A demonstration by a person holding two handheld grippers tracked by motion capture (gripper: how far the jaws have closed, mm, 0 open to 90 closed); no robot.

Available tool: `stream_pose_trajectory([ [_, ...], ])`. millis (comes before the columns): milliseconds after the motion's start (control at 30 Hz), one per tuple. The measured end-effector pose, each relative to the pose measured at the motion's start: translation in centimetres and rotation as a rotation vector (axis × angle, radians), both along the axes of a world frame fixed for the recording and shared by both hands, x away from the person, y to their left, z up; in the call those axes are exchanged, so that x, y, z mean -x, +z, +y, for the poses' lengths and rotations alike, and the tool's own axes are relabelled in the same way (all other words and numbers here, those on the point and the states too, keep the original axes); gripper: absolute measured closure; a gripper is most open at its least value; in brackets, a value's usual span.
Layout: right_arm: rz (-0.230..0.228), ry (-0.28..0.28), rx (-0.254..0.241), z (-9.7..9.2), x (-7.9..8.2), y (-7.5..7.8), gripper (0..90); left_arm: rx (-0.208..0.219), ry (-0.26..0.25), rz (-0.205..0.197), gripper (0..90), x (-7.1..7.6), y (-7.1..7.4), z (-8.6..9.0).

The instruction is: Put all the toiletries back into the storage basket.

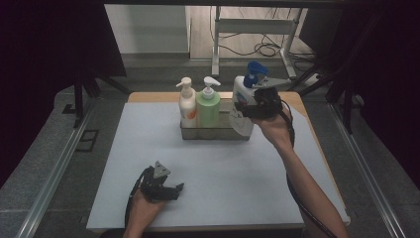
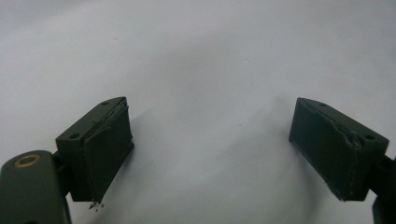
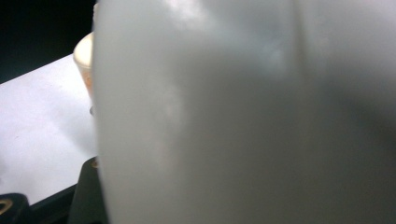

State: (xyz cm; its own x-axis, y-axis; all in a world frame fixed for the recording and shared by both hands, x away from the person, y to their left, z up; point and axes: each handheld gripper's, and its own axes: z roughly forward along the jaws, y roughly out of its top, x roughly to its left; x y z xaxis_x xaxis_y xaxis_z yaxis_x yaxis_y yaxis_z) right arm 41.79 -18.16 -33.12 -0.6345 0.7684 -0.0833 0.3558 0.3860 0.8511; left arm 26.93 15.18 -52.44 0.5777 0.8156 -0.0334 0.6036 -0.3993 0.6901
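Two pump bottles (image 1: 198,104) stand in the tray (image 1: 218,133); third, blue-capped (image 1: 246,101), clamped by right claw (image 1: 243,110).

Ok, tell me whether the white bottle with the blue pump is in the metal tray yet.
Not yet: white blue-pump bottle hangs tilted at the tray's right end.

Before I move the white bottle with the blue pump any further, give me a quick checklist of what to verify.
1. Grip: right hand-held gripper closed on the white bottle with the blue pump; the bottle fills the space between its jaws in the right gripper view. Ok.
2. Bottle attitude: roughly upright, slightly tilted. Ok.
3. Free slot: the right end of the metal caddy looks open beside the green bottle. Ok.
4. Bottle base clear of the caddy rim: cannot tell.
5. Neighbours: the green bottle and cream bottle stand upright in the caddy. Ok.
6. Left hand-held gripper: open, resting on the mat, well clear. Ok.
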Motion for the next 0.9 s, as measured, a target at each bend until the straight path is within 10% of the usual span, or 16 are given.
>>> stream_pose_trajectory([
  [900,-0.011,-0.056,0.012,2.2,-4.4,-1.2,37.5,0.000,0.000,0.001,12.7,0.0,0.0,0.0],
])
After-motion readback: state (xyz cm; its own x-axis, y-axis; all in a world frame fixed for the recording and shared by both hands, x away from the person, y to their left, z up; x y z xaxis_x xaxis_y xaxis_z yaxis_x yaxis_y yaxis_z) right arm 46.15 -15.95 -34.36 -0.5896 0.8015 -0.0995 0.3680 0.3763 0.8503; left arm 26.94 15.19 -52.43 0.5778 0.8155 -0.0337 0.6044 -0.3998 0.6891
